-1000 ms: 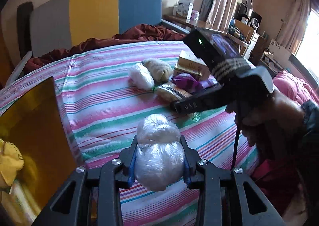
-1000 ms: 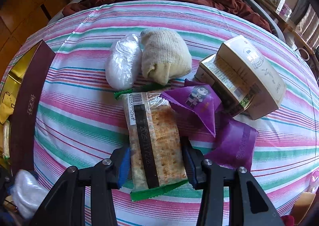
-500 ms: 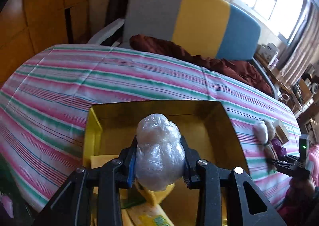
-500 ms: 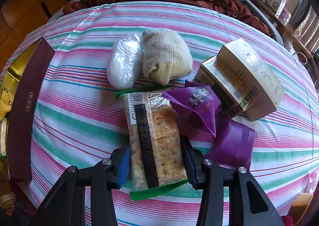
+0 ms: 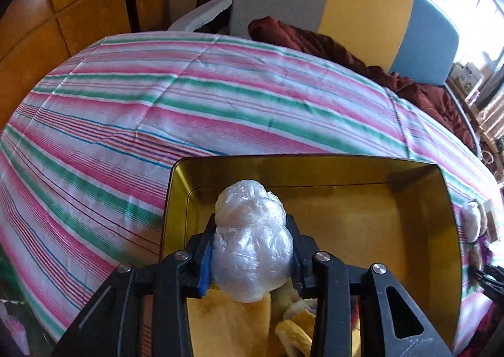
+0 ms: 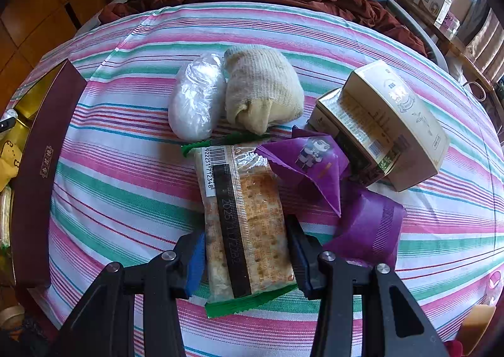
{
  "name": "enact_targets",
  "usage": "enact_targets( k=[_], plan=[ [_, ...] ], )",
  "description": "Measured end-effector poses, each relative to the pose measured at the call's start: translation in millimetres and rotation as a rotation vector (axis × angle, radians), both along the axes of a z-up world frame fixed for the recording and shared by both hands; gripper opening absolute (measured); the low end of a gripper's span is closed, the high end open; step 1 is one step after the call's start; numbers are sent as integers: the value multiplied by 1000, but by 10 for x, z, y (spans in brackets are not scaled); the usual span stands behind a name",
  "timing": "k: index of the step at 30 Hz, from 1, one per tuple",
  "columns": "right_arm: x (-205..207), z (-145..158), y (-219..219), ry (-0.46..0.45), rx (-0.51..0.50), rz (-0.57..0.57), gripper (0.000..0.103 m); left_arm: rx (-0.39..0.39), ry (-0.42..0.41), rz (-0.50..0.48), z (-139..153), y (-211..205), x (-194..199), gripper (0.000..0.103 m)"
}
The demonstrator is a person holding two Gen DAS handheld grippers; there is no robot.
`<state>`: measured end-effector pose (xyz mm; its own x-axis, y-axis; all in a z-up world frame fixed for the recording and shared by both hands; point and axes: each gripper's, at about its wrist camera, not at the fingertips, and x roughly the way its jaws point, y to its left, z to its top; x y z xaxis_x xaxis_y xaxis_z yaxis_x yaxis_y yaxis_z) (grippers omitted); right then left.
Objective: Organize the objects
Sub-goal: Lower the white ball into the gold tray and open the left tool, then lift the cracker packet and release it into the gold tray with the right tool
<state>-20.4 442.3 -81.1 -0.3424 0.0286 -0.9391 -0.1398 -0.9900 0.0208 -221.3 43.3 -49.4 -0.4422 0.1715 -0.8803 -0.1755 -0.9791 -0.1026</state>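
Note:
My left gripper (image 5: 250, 251) hangs over the open gold tin box (image 5: 315, 158). A clear plastic-wrapped white bundle (image 5: 252, 231) sits between its blue pads, which still touch it as the jaws are opening. Yellow items (image 5: 293, 335) lie in the box below. My right gripper (image 6: 244, 259) rests low on the striped bedspread (image 6: 126, 199), shut on a long cracker packet (image 6: 245, 215) with a green edge. Beyond the packet lie another wrapped white bundle (image 6: 195, 99), a beige knitted cloth roll (image 6: 261, 89), purple wrappers (image 6: 315, 161) and two cream cartons (image 6: 387, 121).
The tin's maroon outer wall (image 6: 41, 168) stands at the left edge of the right wrist view. A dark red blanket (image 5: 315, 42) and a grey, yellow and blue headboard (image 5: 362, 1) border the bed's far side. Wooden cabinets (image 5: 63, 10) stand at the left.
My left gripper has swung with the wrapped bundle from beside the right gripper to above the gold box, and has rolled. The right gripper and its packet have not moved.

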Motion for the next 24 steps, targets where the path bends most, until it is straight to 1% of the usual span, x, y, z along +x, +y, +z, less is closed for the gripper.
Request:
enact_targets(
  k=[2, 6, 11, 14, 16, 19, 22, 24],
  plan=[
    [10, 8, -22, 0, -1, -2, 47, -12, -15, 10, -60, -22, -24, 45],
    [8, 60, -94, 0, 2, -1, 47, -31, 6, 2, -64, -10, 23, 50],
    [6, 61, -90, 0, 3, -2, 47, -19, 48, 11, 50, -64, 180, 50],
    [13, 64, -140, 1, 9, -6, 46, 4, 82, 28, 163, -130, 363, 53],
    [15, 67, -145, 2, 17, -12, 46, 26, 113, 39, 251, -182, 540, 58],
    [19, 81, -150, -1, 19, -18, 46, 83, 152, 38, 376, -242, 803, 64],
    [61, 102, -245, -4, 8, 0, 46, 77, 191, 17, 441, -267, 1041, 65],
    [76, 115, -332, -3, -29, 14, 46, 71, 208, 8, 456, -296, 1176, 65]
  ],
)
